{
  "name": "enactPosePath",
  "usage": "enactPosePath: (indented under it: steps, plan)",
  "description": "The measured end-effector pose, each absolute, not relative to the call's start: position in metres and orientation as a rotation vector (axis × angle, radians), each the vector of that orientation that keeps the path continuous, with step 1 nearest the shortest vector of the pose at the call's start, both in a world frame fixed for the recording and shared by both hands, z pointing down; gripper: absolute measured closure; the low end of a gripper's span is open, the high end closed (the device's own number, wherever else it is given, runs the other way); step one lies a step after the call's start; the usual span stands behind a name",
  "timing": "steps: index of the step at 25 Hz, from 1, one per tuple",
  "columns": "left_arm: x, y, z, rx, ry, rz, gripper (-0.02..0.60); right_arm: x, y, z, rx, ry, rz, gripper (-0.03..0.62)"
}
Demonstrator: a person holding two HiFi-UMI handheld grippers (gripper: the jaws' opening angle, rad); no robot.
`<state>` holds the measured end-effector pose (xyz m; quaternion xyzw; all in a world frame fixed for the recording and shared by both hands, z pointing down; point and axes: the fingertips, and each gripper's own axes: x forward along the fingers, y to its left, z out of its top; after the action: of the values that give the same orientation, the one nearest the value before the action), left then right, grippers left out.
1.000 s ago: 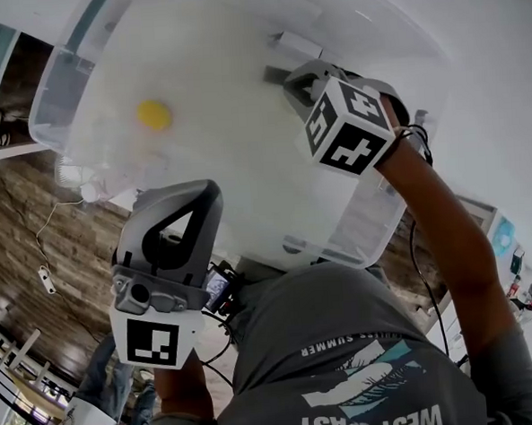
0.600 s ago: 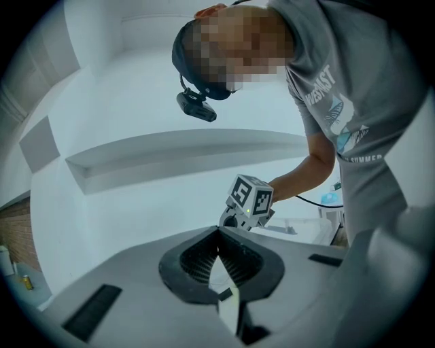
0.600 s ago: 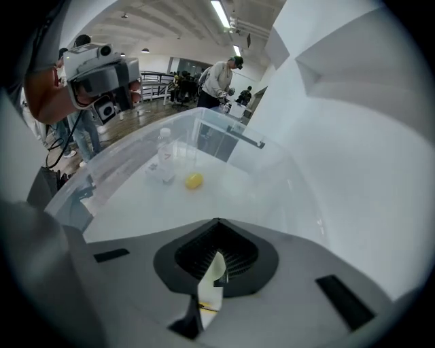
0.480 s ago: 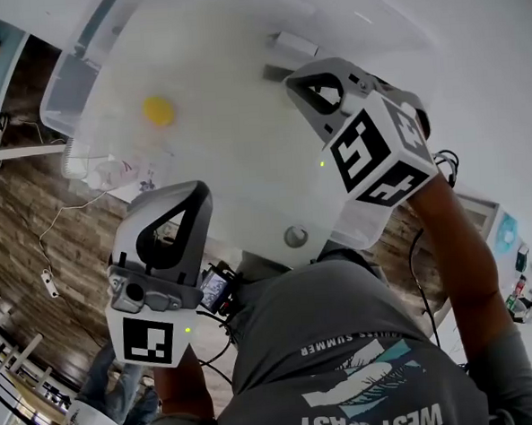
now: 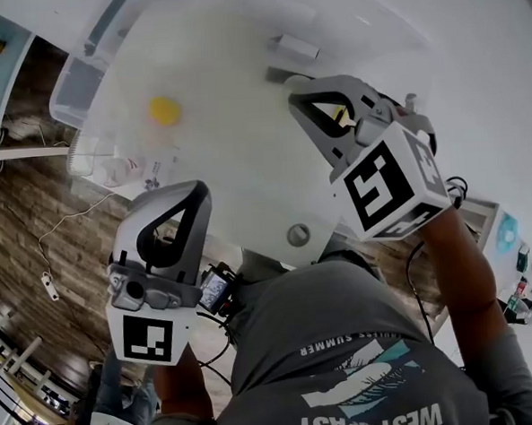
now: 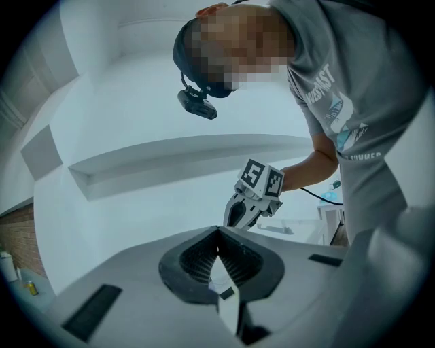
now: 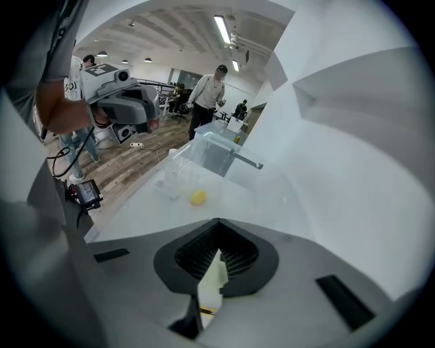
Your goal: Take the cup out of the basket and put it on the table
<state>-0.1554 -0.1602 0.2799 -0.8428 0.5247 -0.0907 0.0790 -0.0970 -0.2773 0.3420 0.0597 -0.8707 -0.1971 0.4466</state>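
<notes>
A clear plastic basket [image 5: 76,82] [image 7: 212,153] stands at the far left end of the white table [image 5: 246,172]. Beside it on the table is a faint clear cup [image 5: 119,167] [image 7: 170,182], with a small yellow round thing [image 5: 164,110] [image 7: 198,198] close by. My right gripper [image 5: 295,95] [image 7: 217,223] hangs above the table's right part, tilted down, jaws shut with nothing between them. My left gripper [image 5: 200,190] [image 6: 217,231] is held level off the table's near edge, its jaws together and empty. In the left gripper view the right gripper [image 6: 232,217] shows ahead.
A small round fitting [image 5: 297,235] sits near the table's front edge. A white block [image 5: 294,46] lies at the back by the wall. People stand in the room beyond the basket [image 7: 207,92]. A wooden floor [image 5: 34,239] runs along the table's left side.
My right gripper has risen toward the camera and drifted to the lower right in the head view, still shut. The left gripper has scarcely moved.
</notes>
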Motion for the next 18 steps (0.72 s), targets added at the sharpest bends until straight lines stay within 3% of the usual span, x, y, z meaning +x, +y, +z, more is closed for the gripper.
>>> enactPosePath:
  steps: [5,12,13,15,18]
  plan:
    - [-0.157,-0.153,0.277,-2.512,1.58,-0.269,0.572,-0.093,-0.264,0.343,0.129,-2.147,-0.474,0.583]
    - [-0.158,-0.146,0.28,-2.514,1.59,-0.261,0.572,-0.083,-0.296,0.433,0.067,-1.955,-0.418,0.583]
    - [-0.159,-0.145,0.282,-2.516,1.595,-0.259,0.572,-0.083,-0.301,0.446,0.055,-1.927,-0.399,0.578]
    - [-0.16,-0.143,0.286,-2.521,1.61,-0.259,0.572,-0.082,-0.309,0.473,0.029,-1.864,-0.357,0.502]
    - [-0.161,-0.139,0.29,-2.525,1.631,-0.264,0.572,-0.078,-0.322,0.514,0.003,-1.76,-0.306,0.488]
